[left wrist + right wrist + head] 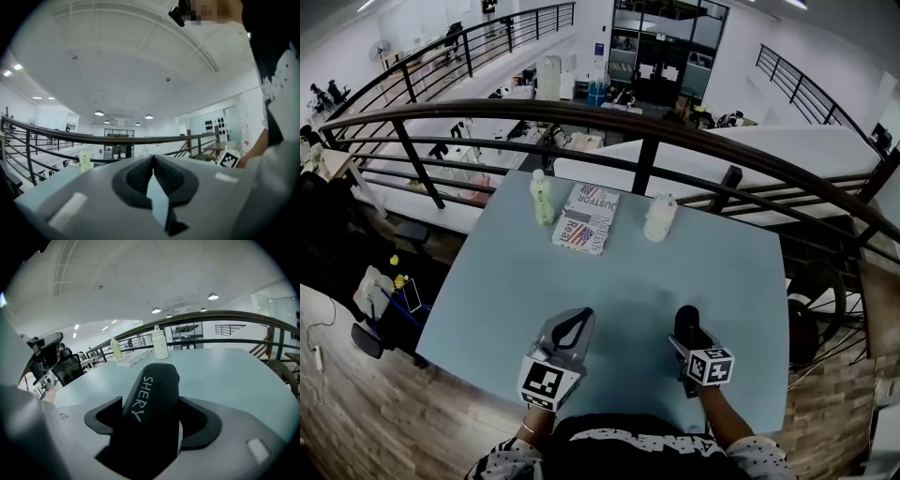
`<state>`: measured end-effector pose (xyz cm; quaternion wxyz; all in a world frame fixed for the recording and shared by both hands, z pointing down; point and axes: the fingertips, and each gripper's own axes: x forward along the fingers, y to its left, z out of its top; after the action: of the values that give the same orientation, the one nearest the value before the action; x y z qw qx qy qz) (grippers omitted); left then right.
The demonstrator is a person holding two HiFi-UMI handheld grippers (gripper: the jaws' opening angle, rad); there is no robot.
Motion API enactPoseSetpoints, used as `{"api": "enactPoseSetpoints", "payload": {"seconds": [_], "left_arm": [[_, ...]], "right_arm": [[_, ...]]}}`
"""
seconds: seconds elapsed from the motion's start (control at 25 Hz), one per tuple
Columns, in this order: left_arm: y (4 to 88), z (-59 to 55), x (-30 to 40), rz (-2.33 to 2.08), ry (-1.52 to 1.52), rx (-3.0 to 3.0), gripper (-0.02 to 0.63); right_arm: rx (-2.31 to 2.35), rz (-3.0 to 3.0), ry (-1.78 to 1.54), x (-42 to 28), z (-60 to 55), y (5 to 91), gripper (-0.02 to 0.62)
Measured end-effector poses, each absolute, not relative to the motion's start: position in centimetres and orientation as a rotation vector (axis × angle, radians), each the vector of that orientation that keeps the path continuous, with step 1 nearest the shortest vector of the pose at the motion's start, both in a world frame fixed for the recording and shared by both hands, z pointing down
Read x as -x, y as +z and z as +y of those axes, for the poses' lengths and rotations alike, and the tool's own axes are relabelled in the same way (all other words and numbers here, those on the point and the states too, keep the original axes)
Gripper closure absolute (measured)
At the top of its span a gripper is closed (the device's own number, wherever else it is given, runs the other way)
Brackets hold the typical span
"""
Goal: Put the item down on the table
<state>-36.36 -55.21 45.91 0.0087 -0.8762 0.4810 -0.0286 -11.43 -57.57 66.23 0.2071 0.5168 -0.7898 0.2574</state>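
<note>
— First entry?

— Black oblong case with white lettering point(151, 385). Pinched between the jaws of the right gripper point(692, 345). Place: over the pale blue table point(497, 281), close to its near edge, right of its middle. Long axis: in line with the jaws, nose toward the table's far side.

— Resting on the table?

— Cannot tell. Bare tabletop lies straight beneath it, so I judge that the move is a plain lowering, then a release.

— Second entry?

— Left gripper point(570, 330). Jaws pressed together on nothing. Place: over the table's near edge, left of its middle, near the right one. Not needed here, I would say.

— Obstructions?

— Pale green bottle point(542, 197), flat flag-printed packet point(586, 218), white bottle point(659, 217). All in a row at the table's far side, well apart from the case.
</note>
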Motion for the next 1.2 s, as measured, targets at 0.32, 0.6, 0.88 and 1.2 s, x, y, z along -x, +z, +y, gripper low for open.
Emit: {"api": "enactPoseSetpoints", "payload": {"seconds": [0.32,0.6,0.88,1.2], "left_arm": [[46.4,-55.3,36.5,1.513,-0.083,2.743,0.606],[46.5,-55.3,36.7,1.523,-0.085,2.744,0.606],[46.8,-55.1,37.1,1.532,-0.077,2.746,0.606],[46.9,-55.1,37.4,1.534,-0.072,2.748,0.606]], "right_arm": [[-1.399,-2.128,0.700,11.4,-57.5,68.1,0.210],[-1.376,-2.079,0.708,11.3,-57.1,69.3,0.210],[-1.365,-2.044,0.699,11.4,-56.9,70.1,0.209],[-1.365,-2.017,0.705,11.4,-56.8,70.8,0.209]]}}
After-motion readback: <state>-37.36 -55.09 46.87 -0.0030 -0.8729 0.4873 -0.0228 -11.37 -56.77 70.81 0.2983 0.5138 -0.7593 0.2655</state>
